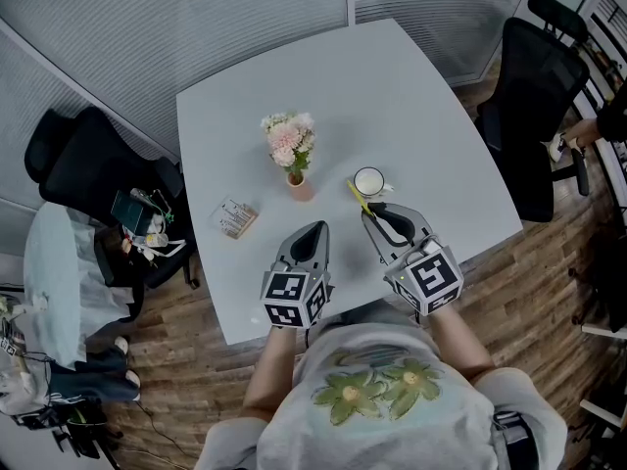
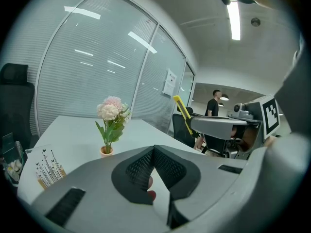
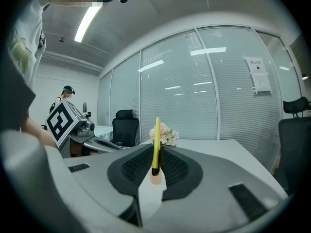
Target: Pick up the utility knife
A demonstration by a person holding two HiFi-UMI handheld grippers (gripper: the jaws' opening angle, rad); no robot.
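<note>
The yellow utility knife [image 1: 358, 199] is clamped between the jaws of my right gripper [image 1: 373, 213], above the near right part of the white table [image 1: 421, 96]. In the right gripper view the knife [image 3: 156, 142] stands upright between the black pads [image 3: 137, 168], its dark lower end nipped at the gripper [image 3: 155, 173]. My left gripper [image 1: 314, 233] hovers beside it over the table's near edge, its jaws closed together with nothing held. From the left gripper view, its own gripper [image 2: 153, 152] is in front and the knife [image 2: 182, 109] sticks up from the right gripper.
A small pot of pink flowers [image 1: 293, 153] stands mid-table, a white cup [image 1: 369, 182] just beyond the knife, and a printed card box [image 1: 236, 218] to the left. Black office chairs [image 1: 98, 174] [image 1: 537, 96] flank the table. A person stands far off [image 2: 213, 104].
</note>
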